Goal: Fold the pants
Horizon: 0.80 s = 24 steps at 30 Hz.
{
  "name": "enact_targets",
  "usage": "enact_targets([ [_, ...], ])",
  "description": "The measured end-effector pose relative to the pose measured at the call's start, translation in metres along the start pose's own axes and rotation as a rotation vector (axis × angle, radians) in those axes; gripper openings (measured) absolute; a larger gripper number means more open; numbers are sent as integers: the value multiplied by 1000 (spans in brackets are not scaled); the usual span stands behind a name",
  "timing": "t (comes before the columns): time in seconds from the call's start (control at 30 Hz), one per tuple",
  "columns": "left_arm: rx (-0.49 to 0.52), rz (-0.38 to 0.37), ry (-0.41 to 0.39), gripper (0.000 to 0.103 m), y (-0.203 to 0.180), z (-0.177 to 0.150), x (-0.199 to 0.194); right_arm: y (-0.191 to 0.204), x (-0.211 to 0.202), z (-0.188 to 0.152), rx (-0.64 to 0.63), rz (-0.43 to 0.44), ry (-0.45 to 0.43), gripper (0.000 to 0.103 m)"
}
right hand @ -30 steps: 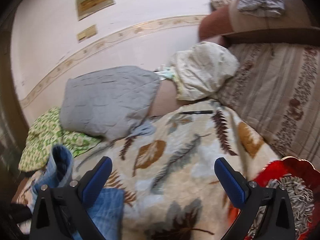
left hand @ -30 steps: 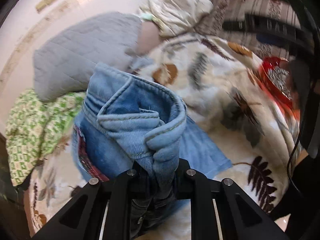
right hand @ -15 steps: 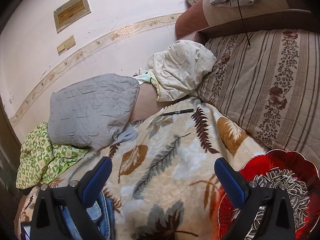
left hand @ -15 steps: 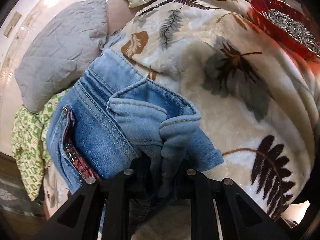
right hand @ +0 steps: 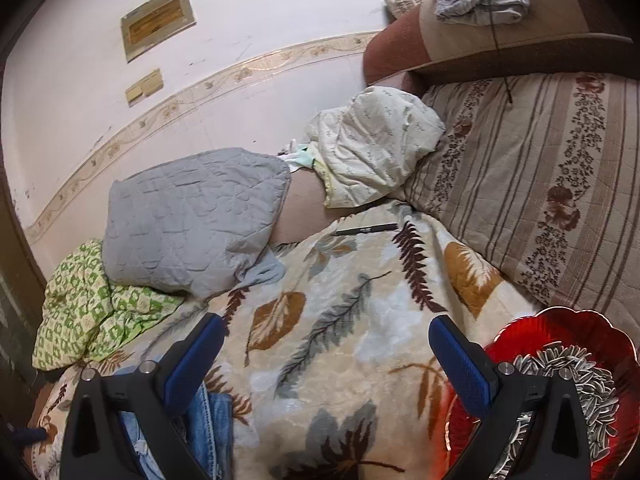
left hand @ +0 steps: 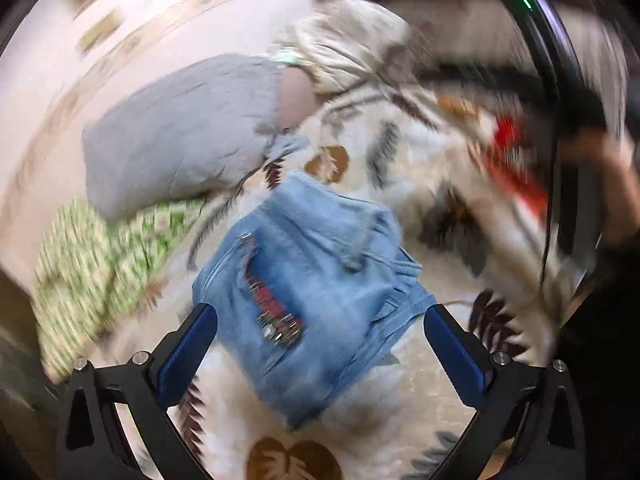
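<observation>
- While my left gripper [left hand: 320, 344] hangs mid-frame, its jaws are opening wide, clear of the folded jeans [left hand: 316, 280] on the blanket [left hand: 400, 168].
- My right gripper [right hand: 324, 356] has jaws wide, empty.

A bed is covered by a cream fleece blanket printed with brown and grey leaves [right hand: 340, 320]. On it at the near left lie folded light-blue denim pants [left hand: 316, 292]. A grey quilted pillow [right hand: 192, 220] and a green-patterned cloth [right hand: 92, 304] sit far left, a black pen [right hand: 366, 229] far centre, and a red scalloped dish of sunflower seeds [right hand: 560, 380] near right.
</observation>
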<state>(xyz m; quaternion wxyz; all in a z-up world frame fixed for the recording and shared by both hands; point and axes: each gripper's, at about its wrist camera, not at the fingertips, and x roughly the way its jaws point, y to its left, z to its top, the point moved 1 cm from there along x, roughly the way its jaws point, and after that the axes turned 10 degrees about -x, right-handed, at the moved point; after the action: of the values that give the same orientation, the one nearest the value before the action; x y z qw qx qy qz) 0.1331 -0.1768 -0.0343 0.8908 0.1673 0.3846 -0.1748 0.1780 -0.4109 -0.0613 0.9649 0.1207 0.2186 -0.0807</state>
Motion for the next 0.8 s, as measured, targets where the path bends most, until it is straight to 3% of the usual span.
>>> enact_targets([
  [0.13,-288,-118,6,103,65,-5,5,26,2,0,-59,80,46,103],
  [0.23,-455,-101,27,103,104,-21,22,51,5,-4,-127,168,116,103],
  [0.4,-474,122,28,103,127,-34,49,91,13,-18,-211,262,226,103],
  [0.43,-477,135,28,103,130,-37,50,95,14,-22,-221,270,238,103],
  [0.6,-532,89,30,103,138,-37,62,121,30,-38,-239,345,358,103],
  [0.8,-571,2,28,103,146,-31,78,124,52,-45,-207,356,457,103],
])
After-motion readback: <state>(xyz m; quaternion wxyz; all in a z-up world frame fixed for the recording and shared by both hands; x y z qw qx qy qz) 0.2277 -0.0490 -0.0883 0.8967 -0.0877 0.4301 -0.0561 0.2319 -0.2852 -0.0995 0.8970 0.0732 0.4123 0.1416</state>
